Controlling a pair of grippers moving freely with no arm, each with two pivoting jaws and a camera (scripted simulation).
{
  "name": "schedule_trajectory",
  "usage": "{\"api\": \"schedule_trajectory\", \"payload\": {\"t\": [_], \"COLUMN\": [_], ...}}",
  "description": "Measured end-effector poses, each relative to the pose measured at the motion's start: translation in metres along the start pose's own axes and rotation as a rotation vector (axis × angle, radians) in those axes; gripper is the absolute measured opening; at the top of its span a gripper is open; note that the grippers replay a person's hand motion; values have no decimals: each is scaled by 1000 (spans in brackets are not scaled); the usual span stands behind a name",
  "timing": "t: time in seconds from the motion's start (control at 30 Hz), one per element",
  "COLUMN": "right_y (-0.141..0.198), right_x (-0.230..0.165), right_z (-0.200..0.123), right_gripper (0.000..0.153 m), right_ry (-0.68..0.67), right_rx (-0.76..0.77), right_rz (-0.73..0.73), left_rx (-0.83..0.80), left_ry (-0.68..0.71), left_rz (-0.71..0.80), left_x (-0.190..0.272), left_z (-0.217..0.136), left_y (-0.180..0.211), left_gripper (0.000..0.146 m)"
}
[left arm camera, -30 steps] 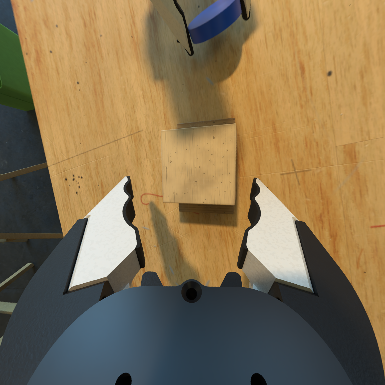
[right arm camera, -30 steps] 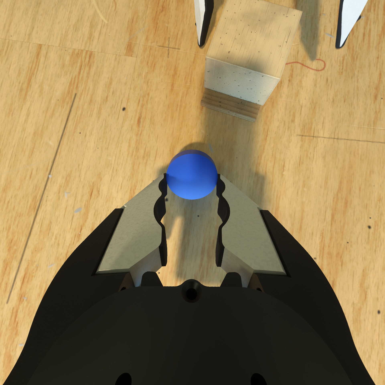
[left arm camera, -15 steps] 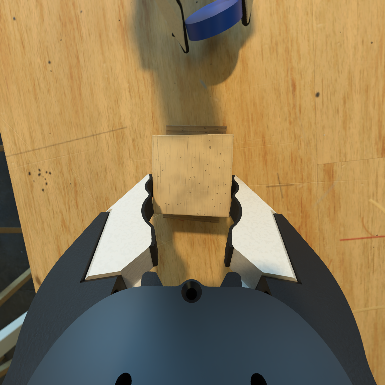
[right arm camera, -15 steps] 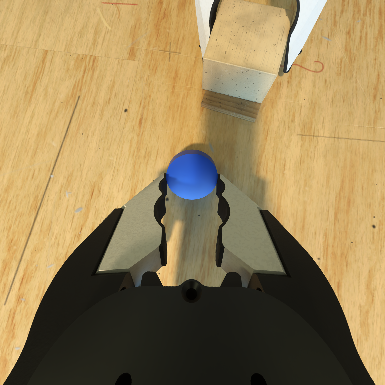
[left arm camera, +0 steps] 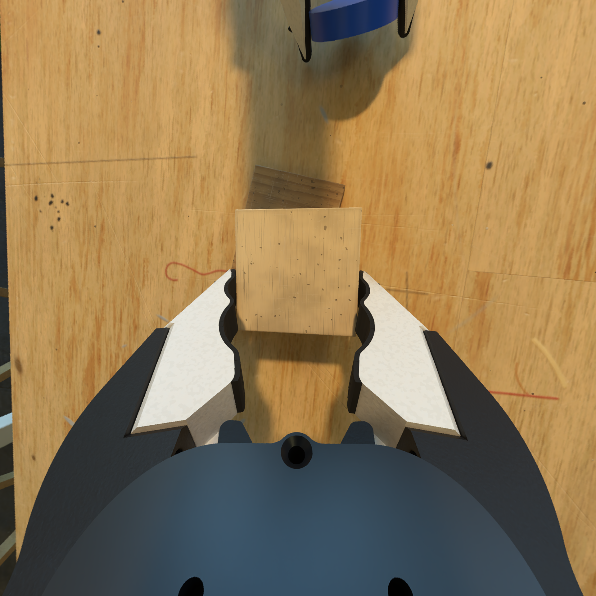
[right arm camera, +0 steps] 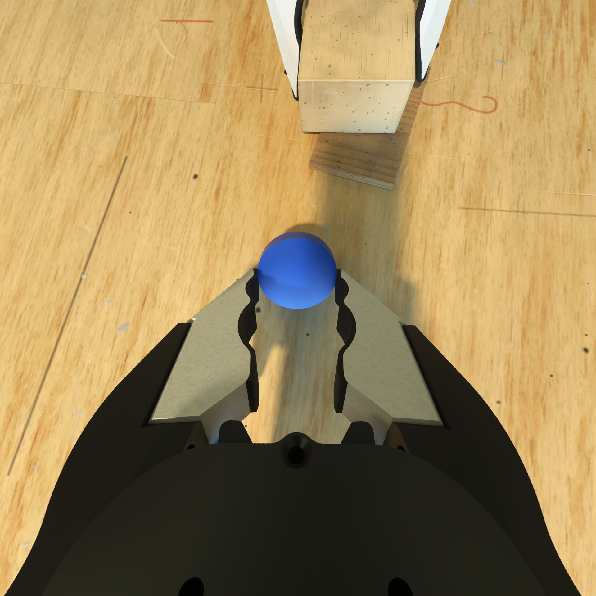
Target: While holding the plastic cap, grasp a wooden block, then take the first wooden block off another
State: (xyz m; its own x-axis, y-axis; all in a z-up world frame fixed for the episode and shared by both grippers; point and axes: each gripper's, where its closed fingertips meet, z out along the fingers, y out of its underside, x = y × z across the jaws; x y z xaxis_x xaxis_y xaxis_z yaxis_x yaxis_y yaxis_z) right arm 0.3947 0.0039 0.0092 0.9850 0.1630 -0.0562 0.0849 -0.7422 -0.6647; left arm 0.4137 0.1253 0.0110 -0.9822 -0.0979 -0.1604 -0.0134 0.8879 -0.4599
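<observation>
My left gripper (left arm camera: 296, 277) is shut on a pale wooden block (left arm camera: 296, 271) and holds it above the table. A darker, flat wooden block (left arm camera: 295, 190) lies on the table beyond and below it, partly uncovered. In the right wrist view the pale block (right arm camera: 353, 84) hangs between the left gripper's white fingers (right arm camera: 285, 48), over the near edge of the flat block (right arm camera: 358, 158). My right gripper (right arm camera: 296, 274) is shut on a round blue plastic cap (right arm camera: 296, 274). The cap (left arm camera: 351, 17) also shows at the top of the left wrist view.
The wooden table top (left arm camera: 467, 161) spreads under both grippers. Its left edge (left arm camera: 4, 290) runs down the left wrist view, with dark floor and wooden slats beyond it.
My left gripper closed on the pale block, then raised it off the flat block, which now shows more of its top. My right gripper has kept its hold on the cap.
</observation>
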Motion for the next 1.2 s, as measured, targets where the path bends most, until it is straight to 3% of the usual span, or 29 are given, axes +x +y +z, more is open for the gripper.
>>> {"api": "schedule_trajectory", "payload": {"t": [1.2], "right_y": [-5], "right_x": [-1], "right_z": [4], "right_gripper": [47], "right_ry": [5], "right_rx": [6], "right_rz": [-14], "left_rx": [42], "left_ry": [-38], "left_rz": [-109], "left_x": [12], "left_z": [-6], "left_y": [5], "left_gripper": [74]}}
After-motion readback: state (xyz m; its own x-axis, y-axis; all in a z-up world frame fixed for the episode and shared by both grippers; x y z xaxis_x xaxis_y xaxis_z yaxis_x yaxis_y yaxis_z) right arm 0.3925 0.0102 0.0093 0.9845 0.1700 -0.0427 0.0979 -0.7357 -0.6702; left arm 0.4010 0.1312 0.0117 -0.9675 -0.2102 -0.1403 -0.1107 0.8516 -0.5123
